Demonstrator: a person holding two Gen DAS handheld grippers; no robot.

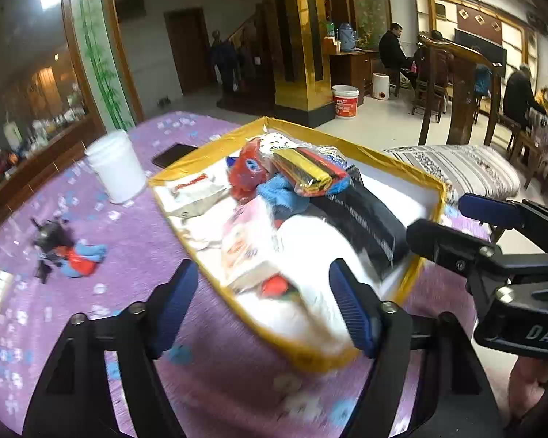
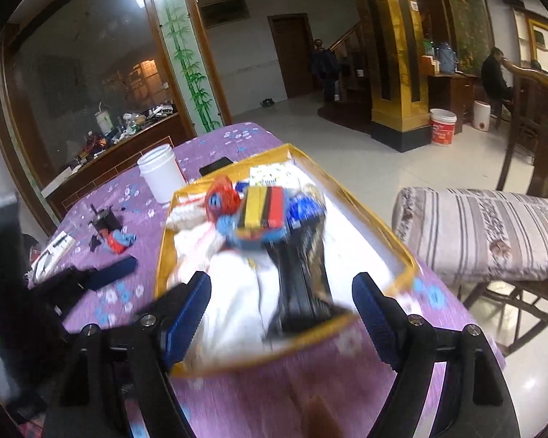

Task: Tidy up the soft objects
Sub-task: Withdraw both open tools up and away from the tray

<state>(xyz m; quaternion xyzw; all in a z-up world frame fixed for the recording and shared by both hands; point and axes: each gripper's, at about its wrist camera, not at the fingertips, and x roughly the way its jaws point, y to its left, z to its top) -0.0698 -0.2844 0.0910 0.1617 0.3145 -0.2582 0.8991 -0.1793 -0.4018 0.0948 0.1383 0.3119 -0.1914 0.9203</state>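
Soft stuff is sitting heaped in the gold-rimmed box (image 1: 387, 162) on the purple cloth (image 1: 135, 255), w/ a few bits outside it. Inside we are seeing a white bundle (image 1: 310, 241) at the near end, a black packet (image 1: 361, 215) beside it, a blue cloth (image 1: 279, 191) under a yellow-red-black pack (image 1: 310, 169), and a red mesh item (image 1: 246, 168) toward the far end. We are judging the white bundle as light, floppy, prob. sagging when lifted, so we should pinch a thick fold near its middle, not an edge. The black packet looks slick and a bit stiffer; grab across its narrow width. Both views are motion-blurred, so finer detail is hard to tell. Our left gripper (image 1: 263, 304) is hovering over the box's near corner, fingers spread apart, holding nothing. Our right gripper (image 2: 281, 310) is likewise spread wide and empty, hanging above the white bundle and black packet. Further out on the cloth, a small red-blue soft item (image 1: 80, 259) is lying next to a dark tangle (image 1: 49, 241), well apart from the box; a white tub (image 1: 115, 166) and a phone (image 1: 173, 155) are standing near the box's far side. A striped cushion (image 2: 482, 233) is resting on a chair off to the right.
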